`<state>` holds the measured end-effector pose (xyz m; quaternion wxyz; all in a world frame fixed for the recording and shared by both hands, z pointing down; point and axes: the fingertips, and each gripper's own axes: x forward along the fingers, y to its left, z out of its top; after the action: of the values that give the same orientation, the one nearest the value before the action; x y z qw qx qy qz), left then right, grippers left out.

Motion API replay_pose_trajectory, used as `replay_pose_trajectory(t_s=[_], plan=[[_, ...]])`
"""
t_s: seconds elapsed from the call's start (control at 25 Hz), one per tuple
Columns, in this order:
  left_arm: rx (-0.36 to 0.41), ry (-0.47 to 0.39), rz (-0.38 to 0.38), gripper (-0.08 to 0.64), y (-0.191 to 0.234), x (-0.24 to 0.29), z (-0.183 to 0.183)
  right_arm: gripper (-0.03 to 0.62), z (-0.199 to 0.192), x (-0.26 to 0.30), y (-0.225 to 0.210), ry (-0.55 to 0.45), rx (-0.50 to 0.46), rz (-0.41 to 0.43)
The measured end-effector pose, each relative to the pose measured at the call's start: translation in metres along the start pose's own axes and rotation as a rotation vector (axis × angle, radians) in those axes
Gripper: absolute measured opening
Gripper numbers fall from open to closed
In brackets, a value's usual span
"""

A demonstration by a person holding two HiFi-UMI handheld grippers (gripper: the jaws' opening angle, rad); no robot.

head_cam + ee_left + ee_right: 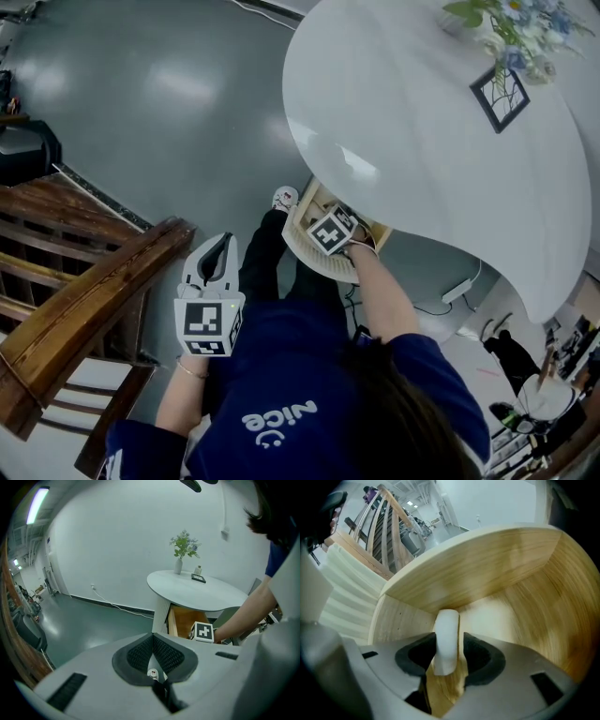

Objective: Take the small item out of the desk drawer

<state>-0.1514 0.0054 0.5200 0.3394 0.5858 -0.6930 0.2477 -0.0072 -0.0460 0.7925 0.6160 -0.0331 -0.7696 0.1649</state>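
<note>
Right gripper (446, 643), spread, straddles the white item (446, 623) inside the drawer (520, 583); pinch centred, lift straight; left gripper (153, 641) pressed together.

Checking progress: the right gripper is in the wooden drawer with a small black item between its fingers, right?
No: the small rounded item between the right gripper's fingers in the wooden drawer is white, not black, as the right gripper view shows.

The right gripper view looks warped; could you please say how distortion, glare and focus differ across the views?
Right gripper view: fisheye bows the pale wooden drawer walls, and the small white item is soft-edged. Head view: glare patches on the glossy white tabletop. Left gripper view: dark corners.
</note>
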Motion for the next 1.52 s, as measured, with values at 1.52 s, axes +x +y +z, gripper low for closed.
replay_pose_trajectory(t_s=[1.52], plan=[[0.137,-0.143,-0.210,0.003,-0.045,0.022,0.074,0.131,0.001,-0.090,0.013,-0.127,0.109,-0.079]])
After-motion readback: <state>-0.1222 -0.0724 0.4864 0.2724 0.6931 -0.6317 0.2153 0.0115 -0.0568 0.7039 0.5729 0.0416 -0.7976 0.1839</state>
